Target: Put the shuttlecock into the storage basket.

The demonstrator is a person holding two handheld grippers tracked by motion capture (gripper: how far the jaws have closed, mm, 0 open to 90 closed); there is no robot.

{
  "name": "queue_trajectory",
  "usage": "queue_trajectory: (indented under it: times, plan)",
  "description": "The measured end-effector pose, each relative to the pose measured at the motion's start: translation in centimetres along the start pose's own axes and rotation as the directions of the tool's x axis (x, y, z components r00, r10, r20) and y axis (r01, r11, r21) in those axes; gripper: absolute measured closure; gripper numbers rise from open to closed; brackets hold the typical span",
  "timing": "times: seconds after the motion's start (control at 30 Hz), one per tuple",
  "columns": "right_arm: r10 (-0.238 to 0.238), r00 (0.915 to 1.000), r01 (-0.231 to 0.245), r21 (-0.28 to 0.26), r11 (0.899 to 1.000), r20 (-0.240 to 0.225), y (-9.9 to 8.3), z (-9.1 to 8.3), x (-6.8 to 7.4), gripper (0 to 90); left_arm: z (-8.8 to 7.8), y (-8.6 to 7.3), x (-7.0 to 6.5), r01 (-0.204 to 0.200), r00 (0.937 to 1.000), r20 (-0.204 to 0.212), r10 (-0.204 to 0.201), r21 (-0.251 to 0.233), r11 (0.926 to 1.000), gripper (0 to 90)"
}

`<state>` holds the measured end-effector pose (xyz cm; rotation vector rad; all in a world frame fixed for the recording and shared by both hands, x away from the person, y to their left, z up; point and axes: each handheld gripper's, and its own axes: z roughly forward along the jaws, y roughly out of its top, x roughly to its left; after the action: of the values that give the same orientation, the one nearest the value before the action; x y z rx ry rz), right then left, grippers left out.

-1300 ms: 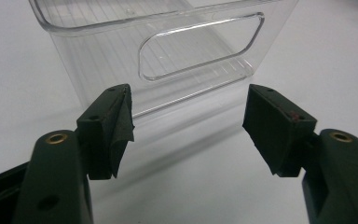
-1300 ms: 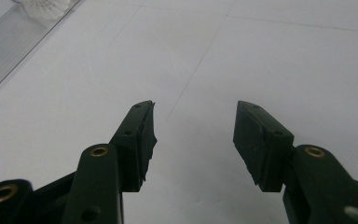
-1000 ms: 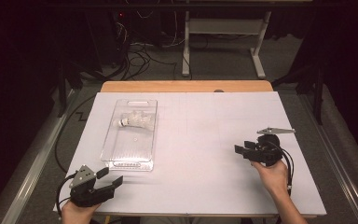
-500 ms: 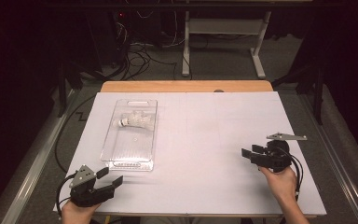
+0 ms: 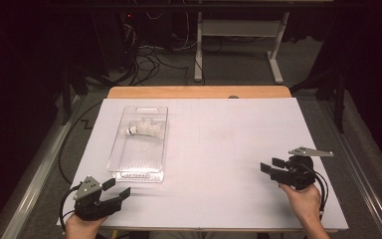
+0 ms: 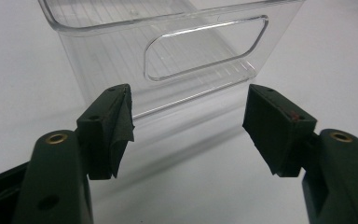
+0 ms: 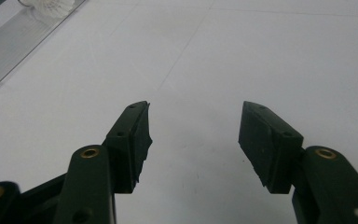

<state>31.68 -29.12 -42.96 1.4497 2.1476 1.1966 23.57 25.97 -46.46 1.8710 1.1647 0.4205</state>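
Observation:
A clear plastic bin [image 5: 138, 162] lies on the left half of the white table [image 5: 229, 144], with a white shuttlecock [image 5: 144, 128] in its far end. My left gripper [image 5: 119, 187] rests at the near left corner, open, pointing at the bin's near handle wall [image 6: 121, 56]; nothing is between its jaws [image 6: 189, 126]. My right gripper [image 5: 270, 165] hovers low at the near right, pointing left. Its jaws [image 7: 193, 140] have just been opening and stand open over bare table. The bin [image 7: 14, 46] and shuttlecock [image 7: 51, 7] show far off at the top left of the right gripper view.
The table's wooden far edge [image 5: 199, 92] borders dark floor with loose cables [image 5: 144, 64] and a white stand's legs [image 5: 238, 55]. Bare white surface spreads between the bin and the right gripper.
My right gripper has drifted to the right and a little nearer the table's front edge, with its jaws slightly wider. The left gripper, bin and shuttlecock have stayed put.

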Motion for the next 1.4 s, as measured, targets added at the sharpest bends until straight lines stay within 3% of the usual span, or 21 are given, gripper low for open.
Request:
queue_trajectory:
  times: [0.77,1.4]
  plan:
    - [0.004,0.9994,-0.003,-0.048,0.999,0.034,-2.4,-2.1,-0.2,40.8,-0.1,0.0,0.2,0.007,1.0000,-0.007,-0.007,-0.003,1.0000,33.7]
    - [0.015,0.9985,-0.013,-0.044,0.999,0.053,-4.3,-2.9,-1.0,40.6,0.0,0.1,0.2,0.011,0.9999,-0.006,-0.011,-0.007,0.9999,33.2]
